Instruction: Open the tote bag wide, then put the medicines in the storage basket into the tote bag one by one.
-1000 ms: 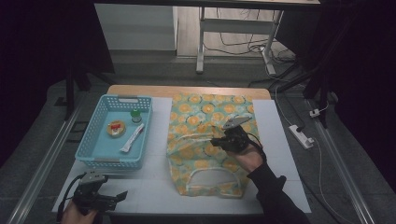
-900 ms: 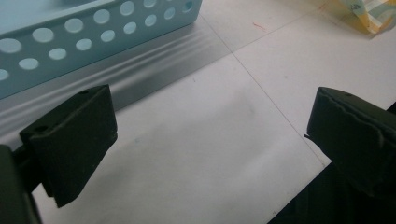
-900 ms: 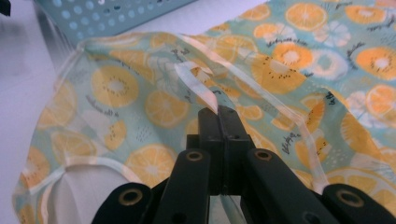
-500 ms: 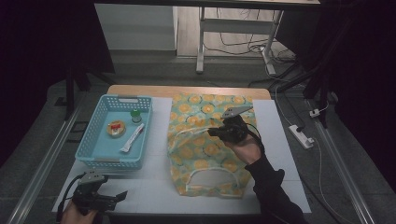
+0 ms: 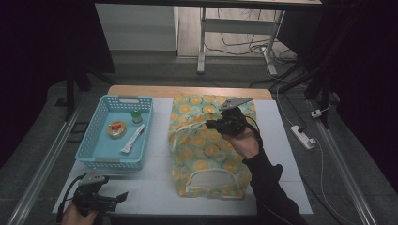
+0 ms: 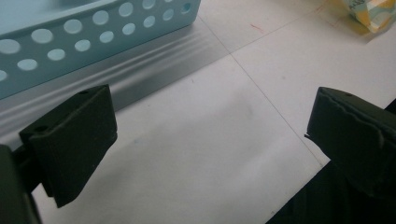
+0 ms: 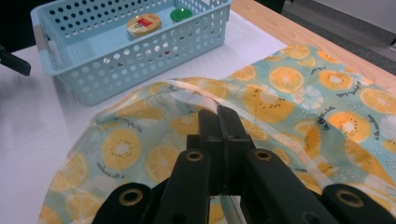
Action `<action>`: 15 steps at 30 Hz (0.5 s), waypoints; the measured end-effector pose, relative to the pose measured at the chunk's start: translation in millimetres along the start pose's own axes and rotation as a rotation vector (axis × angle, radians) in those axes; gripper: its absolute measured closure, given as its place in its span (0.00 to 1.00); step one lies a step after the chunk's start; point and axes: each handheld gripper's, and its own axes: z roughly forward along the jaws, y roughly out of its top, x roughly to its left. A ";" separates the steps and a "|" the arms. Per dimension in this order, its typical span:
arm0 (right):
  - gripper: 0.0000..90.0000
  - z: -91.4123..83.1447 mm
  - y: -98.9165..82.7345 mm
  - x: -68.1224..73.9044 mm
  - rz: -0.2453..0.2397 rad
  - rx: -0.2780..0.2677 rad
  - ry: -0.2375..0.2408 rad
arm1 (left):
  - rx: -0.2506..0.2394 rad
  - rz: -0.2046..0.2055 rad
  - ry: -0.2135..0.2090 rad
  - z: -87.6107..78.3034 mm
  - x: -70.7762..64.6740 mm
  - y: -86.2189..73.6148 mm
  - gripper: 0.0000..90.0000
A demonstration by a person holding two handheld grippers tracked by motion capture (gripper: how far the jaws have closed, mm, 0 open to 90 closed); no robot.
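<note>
The white table [image 5: 155,187] carried an orange-slice-print fabric bag [image 5: 206,150] across its middle, running from near the far edge to near the near edge, with its handle cut-out at the near end. A light blue perforated basket [image 5: 96,154] stood toward the left edge, just beside the bag, and held a white packet [image 5: 133,139], a round yellow-lidded container [image 5: 116,128] and a green-capped bottle [image 5: 136,116]. The right gripper [image 5: 212,124] was above the far half of the bag with its jaws closed on the white-trimmed rim [image 7: 196,95], which stood lifted off the table. The left gripper [image 5: 123,197] rested at the near left corner, jaws spread wide apart with bare table between them.
</note>
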 end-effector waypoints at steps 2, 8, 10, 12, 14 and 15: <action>1.00 0.2 2.0 0.0 0.001 -0.004 0.003 | 0.001 -0.002 -0.002 0.1 0.3 0.0 0.02; 1.00 3.8 3.3 1.9 -0.011 0.003 0.008 | -0.001 0.002 -0.003 -0.2 -0.1 -0.1 0.01; 1.00 4.6 2.4 2.8 -0.017 0.006 0.006 | -0.004 0.002 -0.008 -0.7 0.0 -0.1 0.01; 1.00 5.7 1.1 3.2 -0.024 0.005 0.005 | -0.007 0.003 -0.011 -1.2 0.2 -0.3 0.01; 1.00 6.5 0.0 2.9 -0.022 0.005 0.002 | -0.012 -0.003 -0.013 -1.4 0.8 -0.5 0.00; 1.00 6.6 -0.4 2.6 -0.022 0.009 0.001 | -0.012 -0.004 -0.015 -1.8 1.4 -0.6 0.00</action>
